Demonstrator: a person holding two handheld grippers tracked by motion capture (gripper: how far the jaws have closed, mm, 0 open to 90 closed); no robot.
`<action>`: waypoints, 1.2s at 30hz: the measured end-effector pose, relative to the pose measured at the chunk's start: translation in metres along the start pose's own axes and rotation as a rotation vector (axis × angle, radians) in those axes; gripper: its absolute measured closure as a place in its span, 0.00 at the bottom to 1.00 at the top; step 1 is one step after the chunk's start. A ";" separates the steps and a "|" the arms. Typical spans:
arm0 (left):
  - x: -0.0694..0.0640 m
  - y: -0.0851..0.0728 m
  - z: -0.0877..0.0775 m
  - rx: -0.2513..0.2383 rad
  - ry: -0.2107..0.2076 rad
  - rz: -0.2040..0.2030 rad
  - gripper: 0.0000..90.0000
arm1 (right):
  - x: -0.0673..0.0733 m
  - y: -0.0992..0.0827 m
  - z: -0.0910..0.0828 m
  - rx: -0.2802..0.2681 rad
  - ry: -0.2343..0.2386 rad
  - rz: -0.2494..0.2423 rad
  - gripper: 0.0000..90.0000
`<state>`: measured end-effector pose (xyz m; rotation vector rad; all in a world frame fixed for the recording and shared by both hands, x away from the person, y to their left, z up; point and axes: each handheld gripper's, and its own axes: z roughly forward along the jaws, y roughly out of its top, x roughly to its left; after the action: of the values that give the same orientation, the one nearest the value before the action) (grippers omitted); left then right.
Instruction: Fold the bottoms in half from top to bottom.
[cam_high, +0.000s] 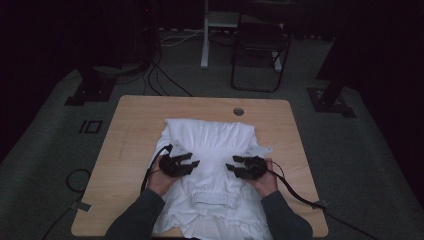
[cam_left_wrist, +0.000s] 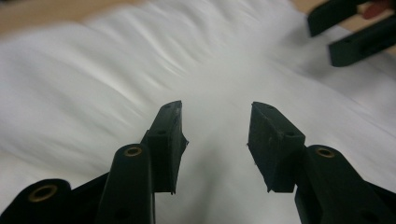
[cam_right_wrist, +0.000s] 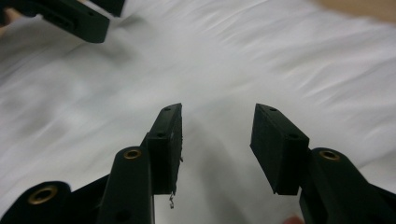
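While white garment (cam_high: 210, 145) lies spread flat on table (cam_high: 135, 125), left gripper (cam_high: 189, 161) and right gripper (cam_high: 235, 165) are held just above its middle, facing each other. Jaws of both stand apart, nothing clamped. Symmetric placement judged suited to two-handed fold.

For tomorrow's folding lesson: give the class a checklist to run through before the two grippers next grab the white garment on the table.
1. Left gripper jaws apart, nothing between them: ok.
2. Right gripper jaws apart, nothing between them: ok.
3. White garment lies on the table, with its near edge at the table's front edge: ok.
4. Both grippers over the garment's middle, facing each other: ok.
5. Cloth smooth: not ok, wrinkled.
6. Pads touching cloth: cannot tell.
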<state>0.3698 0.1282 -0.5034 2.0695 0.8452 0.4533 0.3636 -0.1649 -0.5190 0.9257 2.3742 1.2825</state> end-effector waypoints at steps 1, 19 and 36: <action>0.008 0.003 0.006 0.000 0.010 -0.023 0.61 | -0.006 0.006 0.005 -0.004 -0.019 0.008 0.57; 0.013 -0.045 0.032 0.051 0.079 -0.100 0.56 | -0.028 -0.019 0.052 0.038 -0.125 0.086 0.53; 0.034 -0.022 -0.018 -0.014 0.186 -0.142 0.42 | 0.009 -0.040 0.031 0.042 -0.090 -0.004 0.52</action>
<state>0.3743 0.1713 -0.5106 1.9607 1.0877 0.5786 0.3566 -0.1548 -0.5691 0.9690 2.3405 1.1678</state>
